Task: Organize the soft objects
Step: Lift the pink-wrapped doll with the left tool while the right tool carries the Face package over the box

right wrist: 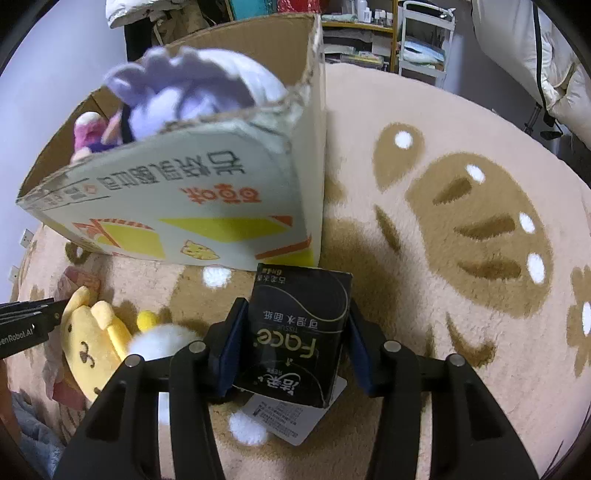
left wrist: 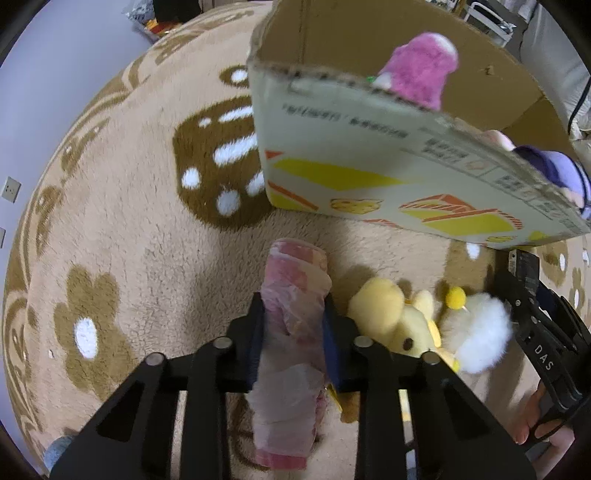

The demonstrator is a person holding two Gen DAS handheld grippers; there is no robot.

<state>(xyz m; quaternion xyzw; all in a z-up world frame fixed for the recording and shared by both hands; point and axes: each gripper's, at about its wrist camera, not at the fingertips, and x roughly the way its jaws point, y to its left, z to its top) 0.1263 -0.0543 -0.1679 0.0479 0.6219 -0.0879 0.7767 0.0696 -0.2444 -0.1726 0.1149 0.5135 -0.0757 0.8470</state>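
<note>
My left gripper (left wrist: 293, 314) is shut on a pink plastic-wrapped pack (left wrist: 293, 295) and holds it over the rug. My right gripper (right wrist: 297, 321) is shut on a black tissue pack (right wrist: 299, 332). An open cardboard box (left wrist: 369, 170) stands ahead; it also shows in the right wrist view (right wrist: 207, 206). It holds a pink plush (left wrist: 421, 70) and a purple and white plush (right wrist: 192, 88). A yellow dog plush (left wrist: 391, 317) with a white fluffy ball (left wrist: 480, 339) lies on the rug between the grippers; it also shows in the right wrist view (right wrist: 90, 343).
A beige rug (right wrist: 461, 258) with brown patterns covers the floor. A metal shelf rack (right wrist: 413, 33) and white bedding (right wrist: 554, 66) stand at the far right. A grey cloth (right wrist: 33, 435) lies at the lower left. A wall socket (left wrist: 11, 190) is on the left wall.
</note>
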